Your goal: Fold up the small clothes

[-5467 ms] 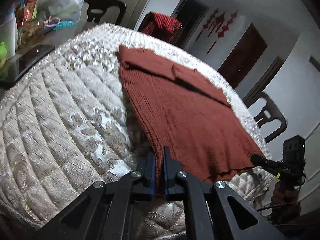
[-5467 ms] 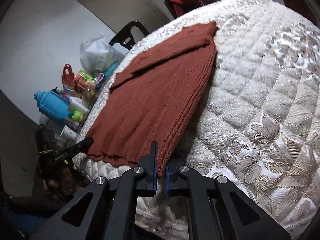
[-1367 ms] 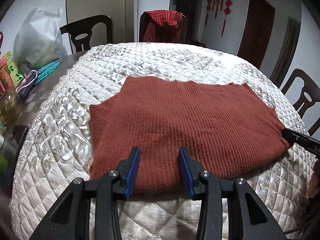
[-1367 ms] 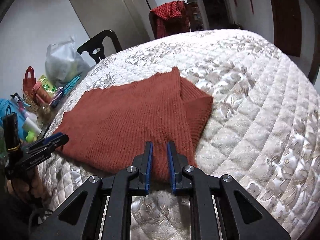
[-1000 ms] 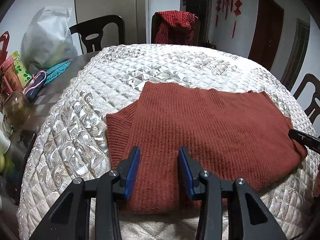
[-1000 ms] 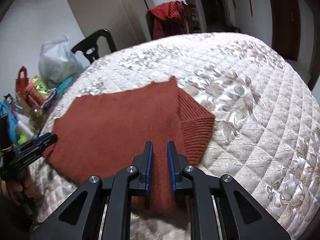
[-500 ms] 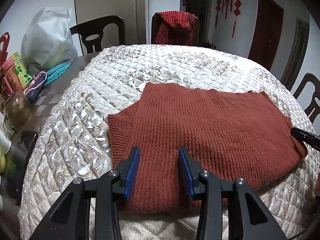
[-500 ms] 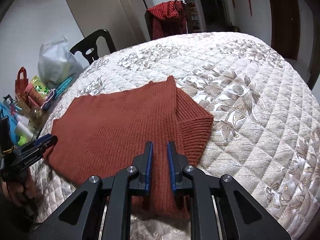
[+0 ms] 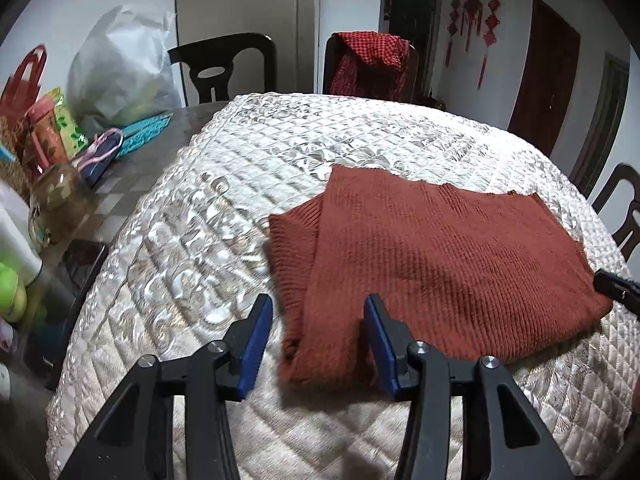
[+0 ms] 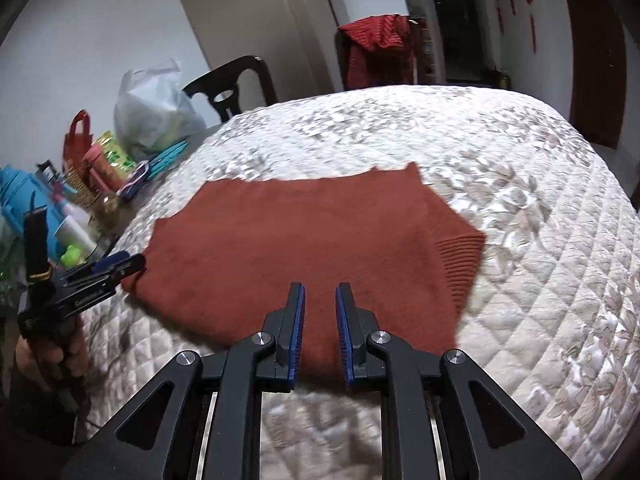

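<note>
A rust-red knitted garment (image 9: pixel 432 260) lies folded flat on the cream quilted table cover (image 9: pixel 192 248). It also shows in the right wrist view (image 10: pixel 304 240), with a ribbed cuff (image 10: pixel 460 264) sticking out at its right side. My left gripper (image 9: pixel 318 332) is open, its jaws wide apart around the garment's near left corner without gripping it. My right gripper (image 10: pixel 320 316) is open a little, just above the garment's near edge. The left gripper shows at the left in the right wrist view (image 10: pixel 108 268).
Bags, bottles and jars (image 9: pixel 52 152) crowd the table's left side beside a white plastic bag (image 9: pixel 120 80). Dark chairs (image 9: pixel 224 64) stand behind the table, one draped with a red checked cloth (image 9: pixel 372 60). Another chair (image 9: pixel 624 208) is at the right.
My right gripper has opened and let go of the garment. My left gripper has opened wider and shifted left toward the garment's corner. The garment lies still.
</note>
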`<state>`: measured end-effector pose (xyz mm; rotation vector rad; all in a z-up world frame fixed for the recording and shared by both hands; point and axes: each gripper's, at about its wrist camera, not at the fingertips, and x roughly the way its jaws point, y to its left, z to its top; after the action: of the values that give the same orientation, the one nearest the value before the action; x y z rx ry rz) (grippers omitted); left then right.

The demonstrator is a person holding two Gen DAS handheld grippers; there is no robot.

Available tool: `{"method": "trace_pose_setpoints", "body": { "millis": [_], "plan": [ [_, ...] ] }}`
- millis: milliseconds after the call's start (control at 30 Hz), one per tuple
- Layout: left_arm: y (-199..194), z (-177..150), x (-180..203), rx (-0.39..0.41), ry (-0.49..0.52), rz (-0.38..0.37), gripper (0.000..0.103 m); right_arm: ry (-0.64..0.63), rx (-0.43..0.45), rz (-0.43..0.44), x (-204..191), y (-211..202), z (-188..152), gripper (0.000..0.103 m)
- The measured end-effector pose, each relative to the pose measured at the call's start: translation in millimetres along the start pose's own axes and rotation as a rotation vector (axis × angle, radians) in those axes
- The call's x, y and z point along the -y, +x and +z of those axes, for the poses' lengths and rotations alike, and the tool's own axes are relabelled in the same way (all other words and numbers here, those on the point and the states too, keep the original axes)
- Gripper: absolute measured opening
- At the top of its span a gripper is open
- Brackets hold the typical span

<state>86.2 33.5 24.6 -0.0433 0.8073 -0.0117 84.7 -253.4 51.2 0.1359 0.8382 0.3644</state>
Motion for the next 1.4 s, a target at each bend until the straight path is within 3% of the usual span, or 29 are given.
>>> {"method": "trace_pose_setpoints", "body": {
  "millis": [133, 367, 933, 1000, 1133, 1400],
  "plan": [
    [-3.5, -7.7, -12.5, -0.005, -0.036, -0.019, 0.055, -0.018, -0.009, 0.024, -11.4, 1.7, -6.1, 0.024],
    [-3.2, -13.0, -17.4, -0.015, -0.068, -0.074, 0.057, -0.031, -0.034, 0.049, -23.4, 9.9, -12.0, 0.024],
    [49.2, 23.6, -18.8, -0.075, -0.094, -0.159, 0.057, -0.087, -0.056, 0.095, -48.3, 32.7, 3.7, 0.024],
    [49.1, 23.0, -18.0, -0.073, -0.097, -0.167, 0.054, -0.098, -0.058, 0.102, -52.6, 37.3, 6.4, 0.024],
    [44.5, 18.6, -17.4, -0.079, -0.096, -0.210, 0.031, -0.104, -0.071, 0.104, -57.4, 49.3, 11.0, 0.024],
    [41.5, 18.6, -19.4, -0.083, -0.112, -0.248, 0.021, -0.102, -0.104, 0.068, -55.6, 73.8, 21.7, 0.021]
  ]
}}
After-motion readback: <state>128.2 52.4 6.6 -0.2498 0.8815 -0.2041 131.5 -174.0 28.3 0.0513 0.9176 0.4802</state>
